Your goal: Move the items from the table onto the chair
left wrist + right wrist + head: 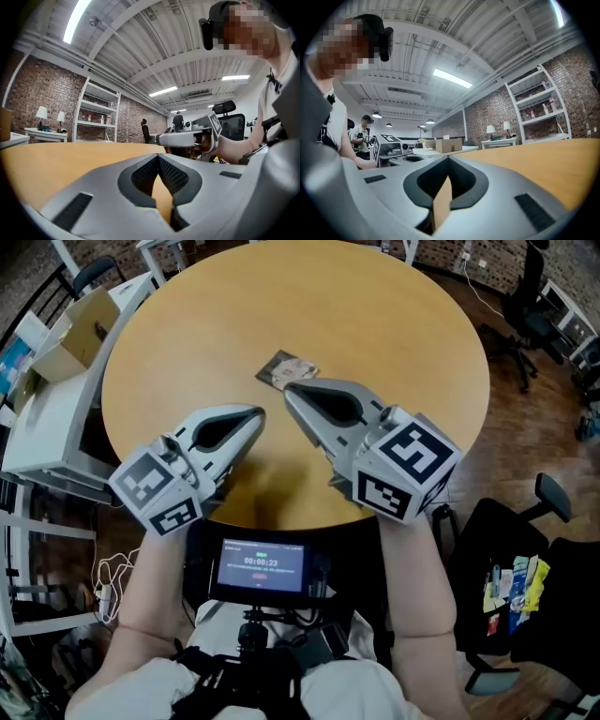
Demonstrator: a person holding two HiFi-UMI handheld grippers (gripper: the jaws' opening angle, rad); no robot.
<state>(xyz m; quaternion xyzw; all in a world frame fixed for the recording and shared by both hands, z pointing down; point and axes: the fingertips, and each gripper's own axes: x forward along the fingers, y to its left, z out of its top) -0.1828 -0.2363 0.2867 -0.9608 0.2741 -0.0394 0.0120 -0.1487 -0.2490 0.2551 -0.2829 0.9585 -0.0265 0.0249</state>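
The round tan wooden worktop (pixel 375 324) holds one small flat item, seemingly a printed packet (pixel 286 369). The black office chair (pixel 487 531) at the right carries colourful packets (pixel 511 587). The nearer right gripper (pixel 291 390) should open and come in low at the packet's edge. It and the left gripper (pixel 255 416) point level, jaws together and empty.

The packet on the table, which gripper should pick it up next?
Probably right: the right gripper is nearly at the packet, the left gripper is farther back, and the chair stands on the right side.
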